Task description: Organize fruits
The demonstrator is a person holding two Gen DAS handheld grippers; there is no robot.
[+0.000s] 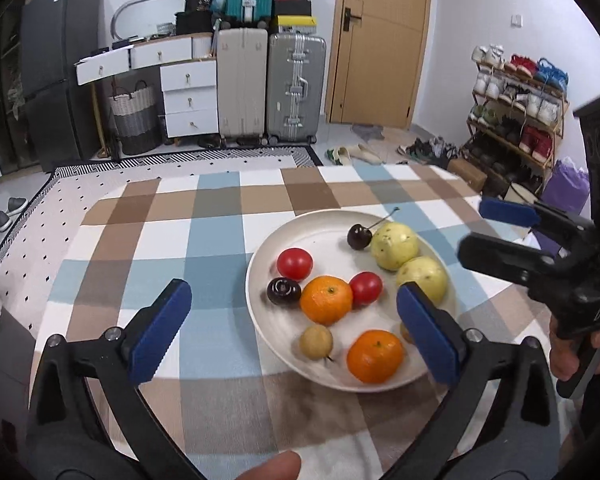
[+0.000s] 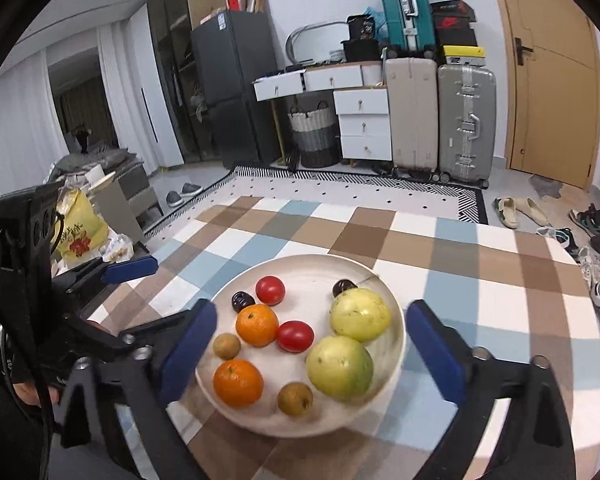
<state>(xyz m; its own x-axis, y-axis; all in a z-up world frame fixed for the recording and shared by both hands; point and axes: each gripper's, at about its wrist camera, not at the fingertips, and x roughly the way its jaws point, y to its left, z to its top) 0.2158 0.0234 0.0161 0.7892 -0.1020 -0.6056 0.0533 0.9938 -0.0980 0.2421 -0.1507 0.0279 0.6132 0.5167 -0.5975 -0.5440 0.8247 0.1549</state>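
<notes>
1. Left wrist view: the left gripper point(image 1: 294, 328) hangs over the near left of the plate point(image 1: 324, 228), jaws spread wide and empty, probably lined up to pick a fruit. On the plate lie two oranges point(image 1: 326, 300), two tomatoes point(image 1: 295, 263), two guavas point(image 1: 394, 246), two cherries point(image 1: 359, 237) and a small brown fruit point(image 1: 316, 341). The right gripper point(image 1: 496, 232) waits at the right, also apart. White letters "DAS" show on its body.
2. Right wrist view: the right gripper point(image 2: 312, 344) straddles the plate point(image 2: 316, 264), jaws wide, holding nothing. The fruit is all gathered on the plate, so sorting seems not yet begun. The yellow bag point(image 2: 76, 228) on the far left bears red print, unreadable.
</notes>
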